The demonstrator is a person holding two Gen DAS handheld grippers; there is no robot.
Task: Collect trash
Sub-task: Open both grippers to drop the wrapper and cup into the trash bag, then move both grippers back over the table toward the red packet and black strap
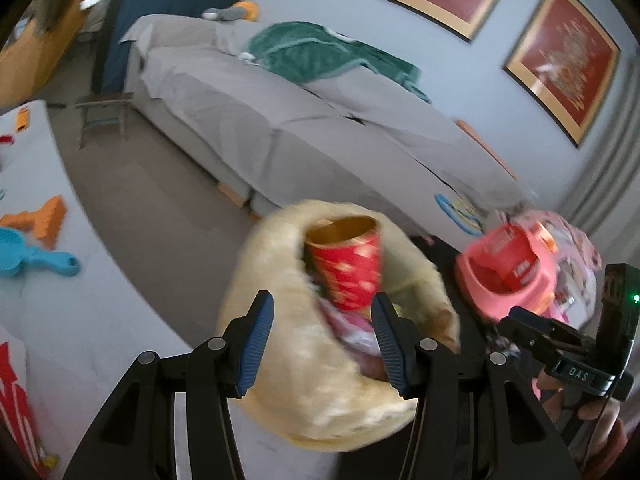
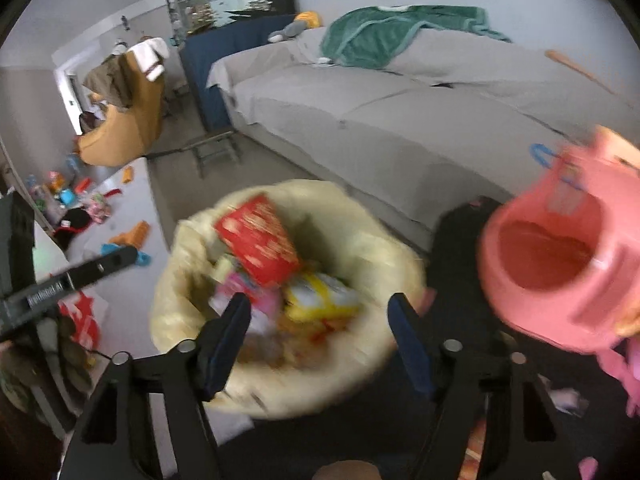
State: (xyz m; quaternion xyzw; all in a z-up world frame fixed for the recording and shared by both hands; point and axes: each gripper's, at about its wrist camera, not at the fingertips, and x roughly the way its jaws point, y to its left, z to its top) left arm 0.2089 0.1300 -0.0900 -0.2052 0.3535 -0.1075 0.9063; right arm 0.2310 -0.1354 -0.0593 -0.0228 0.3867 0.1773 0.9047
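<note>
A cream trash bag [image 1: 320, 396] stands open on the floor below both grippers; it also shows in the right wrist view [image 2: 180, 280]. A red paper cup [image 1: 348, 272] lies tilted in its mouth on top of pink and yellow wrappers [image 2: 320, 300], and shows in the right wrist view [image 2: 260, 240] too. My left gripper [image 1: 322, 344] is open and empty just above the bag. My right gripper [image 2: 320, 344] is open and empty over the bag. Both views are blurred.
A pink plastic toy seat [image 2: 560, 264] sits right of the bag on a dark mat [image 2: 452, 264]. A grey sofa [image 1: 280, 112] with a green blanket [image 1: 328, 56] runs behind. Orange and blue toys [image 1: 36, 240] lie on the pale mat at left.
</note>
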